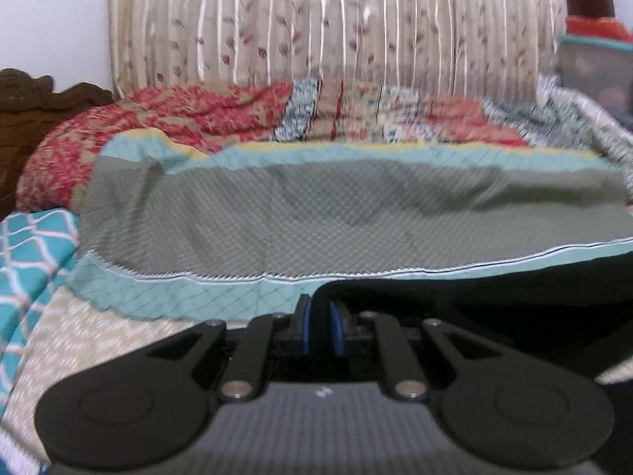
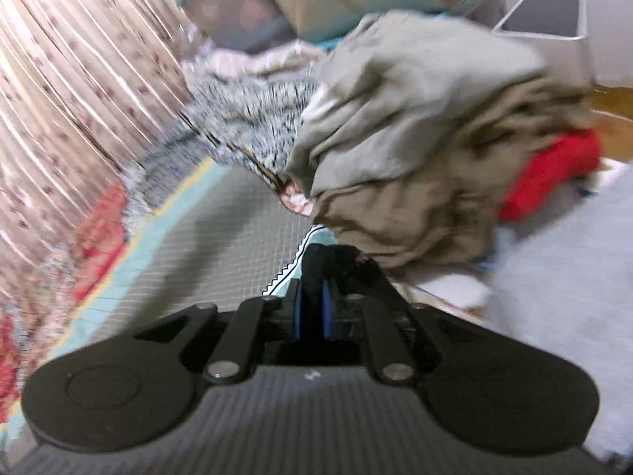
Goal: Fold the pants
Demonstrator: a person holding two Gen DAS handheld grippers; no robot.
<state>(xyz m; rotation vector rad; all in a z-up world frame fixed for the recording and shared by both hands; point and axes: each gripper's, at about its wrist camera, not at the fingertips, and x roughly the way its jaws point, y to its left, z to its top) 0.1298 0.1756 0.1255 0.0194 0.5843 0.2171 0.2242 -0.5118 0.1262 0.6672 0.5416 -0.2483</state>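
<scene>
The black pants (image 1: 494, 297) lie on the quilted bed cover (image 1: 316, 213), stretching from my left gripper to the right edge of the left wrist view. My left gripper (image 1: 319, 322) is shut on the pants' left edge, its blue pads close together. In the right wrist view my right gripper (image 2: 312, 308) is shut on a bunch of the black pants fabric (image 2: 340, 261), held just above the cover. Both views are blurred by motion.
A pile of beige, grey and red clothes (image 2: 427, 150) lies right ahead of the right gripper. A striped flowered curtain (image 1: 336, 19) hangs behind the bed. A rumpled red patterned blanket (image 1: 158, 118) lies at the back, a wooden headboard (image 1: 23, 118) at left, a plastic box (image 1: 597, 67) at right.
</scene>
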